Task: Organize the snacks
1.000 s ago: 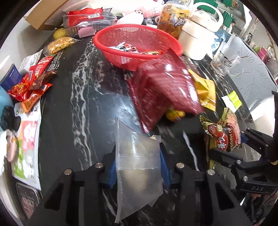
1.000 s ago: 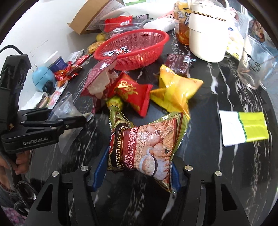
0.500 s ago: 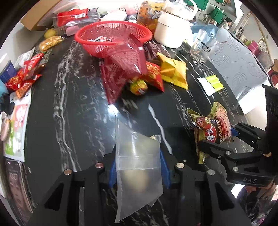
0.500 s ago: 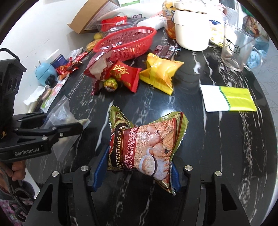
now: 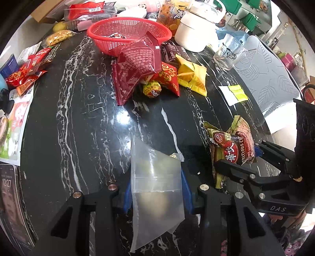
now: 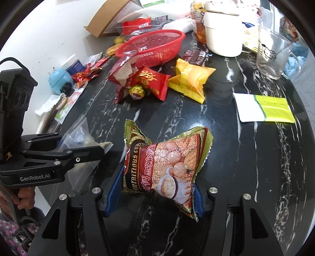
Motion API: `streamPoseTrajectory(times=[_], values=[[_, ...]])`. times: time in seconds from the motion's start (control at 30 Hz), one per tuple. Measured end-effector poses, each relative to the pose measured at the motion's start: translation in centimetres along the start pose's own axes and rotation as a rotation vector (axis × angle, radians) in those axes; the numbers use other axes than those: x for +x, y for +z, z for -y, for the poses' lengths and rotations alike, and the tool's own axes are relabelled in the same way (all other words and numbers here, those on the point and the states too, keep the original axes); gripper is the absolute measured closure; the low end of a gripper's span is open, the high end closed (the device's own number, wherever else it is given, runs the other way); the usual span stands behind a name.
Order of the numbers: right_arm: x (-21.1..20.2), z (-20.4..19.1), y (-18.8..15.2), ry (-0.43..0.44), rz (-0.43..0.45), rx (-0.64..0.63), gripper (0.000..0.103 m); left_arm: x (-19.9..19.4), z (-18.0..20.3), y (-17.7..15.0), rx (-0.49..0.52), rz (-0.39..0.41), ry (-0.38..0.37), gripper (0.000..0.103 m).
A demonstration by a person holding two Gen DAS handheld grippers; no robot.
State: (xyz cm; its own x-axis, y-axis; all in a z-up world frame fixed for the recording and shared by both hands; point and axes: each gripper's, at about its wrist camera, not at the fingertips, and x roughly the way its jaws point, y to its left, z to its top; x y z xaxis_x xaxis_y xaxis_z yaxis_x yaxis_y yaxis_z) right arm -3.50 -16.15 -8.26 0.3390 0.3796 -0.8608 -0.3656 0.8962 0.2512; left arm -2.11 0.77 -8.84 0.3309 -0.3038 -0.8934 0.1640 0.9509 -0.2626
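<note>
My left gripper [image 5: 156,194] is shut on a clear plastic bag [image 5: 155,181] with something pale inside, held above the black marble table [image 5: 78,128]; it shows in the right wrist view [image 6: 82,141] too. My right gripper [image 6: 155,194] is shut on a cereal packet [image 6: 165,165], brown and gold, also seen in the left wrist view [image 5: 232,145]. A red basket [image 5: 129,33] stands at the back with a few snacks in it. In front of it lie a dark red pouch [image 5: 135,67], a red packet [image 6: 152,80], a round sweet [image 5: 152,90] and a yellow packet [image 6: 190,78].
A white pot [image 6: 222,33] and a glass mug [image 6: 273,53] stand at the back right. A white and lime sachet [image 6: 263,108] lies on the right. Red snack packets [image 5: 25,70], papers and a phone [image 5: 9,200] line the left edge. A cardboard box [image 6: 112,17] sits behind.
Both grippers have drawn back from the basket toward the table's near side, each still holding its item. The snack pile now looks farther off.
</note>
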Motion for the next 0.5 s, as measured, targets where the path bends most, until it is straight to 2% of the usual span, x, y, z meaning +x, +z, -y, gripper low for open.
streamPoseTrajectory(times=[0.5], values=[[-1.4, -1.7, 3.6, 0.027, 0.04, -0.103, 0.044, -2.9, -0.9, 2.6, 0.008, 0.074, 0.014, 0.063]])
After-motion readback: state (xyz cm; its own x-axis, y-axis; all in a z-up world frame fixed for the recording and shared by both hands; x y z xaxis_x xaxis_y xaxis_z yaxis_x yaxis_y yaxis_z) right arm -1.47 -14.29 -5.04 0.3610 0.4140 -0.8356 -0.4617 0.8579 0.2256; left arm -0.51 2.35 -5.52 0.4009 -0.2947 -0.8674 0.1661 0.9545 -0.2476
